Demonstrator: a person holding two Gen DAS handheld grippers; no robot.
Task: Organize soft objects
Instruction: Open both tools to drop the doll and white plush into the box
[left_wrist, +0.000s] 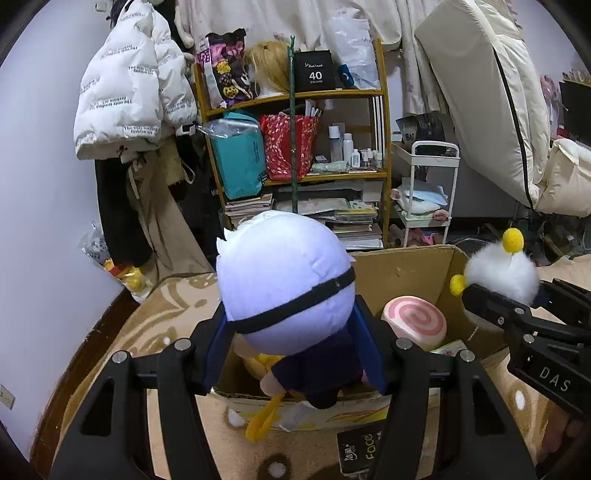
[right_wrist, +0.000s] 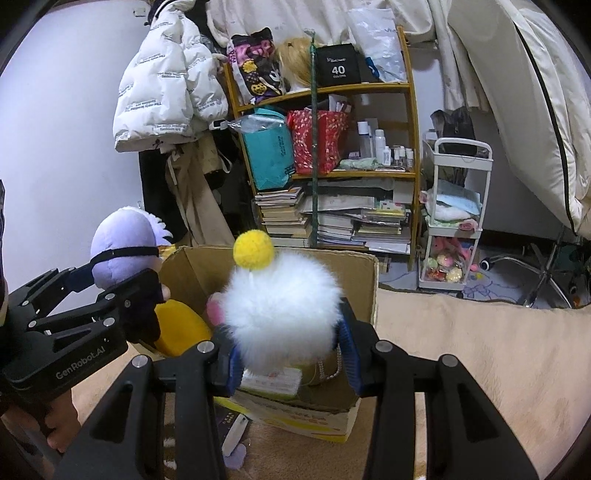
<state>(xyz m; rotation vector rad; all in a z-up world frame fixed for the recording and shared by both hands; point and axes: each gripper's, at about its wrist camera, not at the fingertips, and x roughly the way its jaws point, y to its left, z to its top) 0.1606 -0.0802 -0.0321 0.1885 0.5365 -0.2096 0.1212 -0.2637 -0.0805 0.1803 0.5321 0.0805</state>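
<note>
The left wrist view alone shows the pink swirl cushion (left_wrist: 414, 322) lying inside the cardboard box (left_wrist: 406, 273), and a black packet (left_wrist: 360, 448) on the blanket in front of the box. The right wrist view alone shows a yellow plush (right_wrist: 181, 328) in the box's left corner, a flat packet (right_wrist: 271, 382) at its near edge, and a white pen-like item (right_wrist: 236, 432) on the blanket below.

The left tool (left_wrist: 295, 343) points downward over the near edge of the box, its blue pads clamped on the dark body of a doll (left_wrist: 284, 291) with a pale lilac head and a black band across it. The right tool (right_wrist: 290, 350) is tilted down the same way beside it, gripping a fluffy white toy (right_wrist: 282, 310) with yellow pompoms just above the open box. A hand (right_wrist: 55, 428) shows under the left tool's handle.

The box sits on a beige patterned blanket (left_wrist: 177, 317). Behind it stands a wooden shelf (left_wrist: 386, 122) crowded with bags, bottles and stacked books, a white puffer jacket (left_wrist: 129, 88) hanging to its left, and a white trolley (right_wrist: 458, 214) to its right.
</note>
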